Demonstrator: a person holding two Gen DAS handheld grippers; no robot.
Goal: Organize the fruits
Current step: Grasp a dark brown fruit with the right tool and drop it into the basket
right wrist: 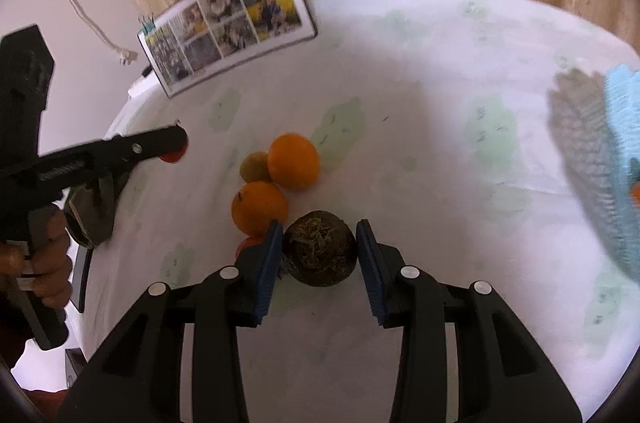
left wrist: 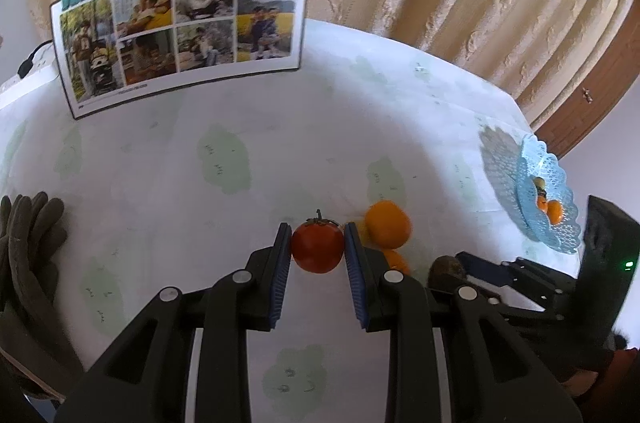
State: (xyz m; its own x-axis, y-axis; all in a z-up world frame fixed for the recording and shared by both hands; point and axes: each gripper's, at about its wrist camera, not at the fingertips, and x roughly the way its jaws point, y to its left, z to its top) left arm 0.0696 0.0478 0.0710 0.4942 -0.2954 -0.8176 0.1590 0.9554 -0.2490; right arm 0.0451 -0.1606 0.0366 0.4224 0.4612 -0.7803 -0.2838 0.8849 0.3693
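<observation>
My left gripper is shut on a red persimmon with a dry calyx, just above the white tablecloth. My right gripper has a dark brown round fruit between its pads; the left pad touches it, a small gap shows at the right pad. Two oranges and a small yellow-green fruit lie just beyond it. A light blue lace-pattern fruit basket with small oranges in it stands at the right, blurred in the right wrist view.
A photo calendar stands clipped upright at the back of the table. Dark gloves lie at the left edge. Curtains hang behind the table. A white power strip sits at the back left.
</observation>
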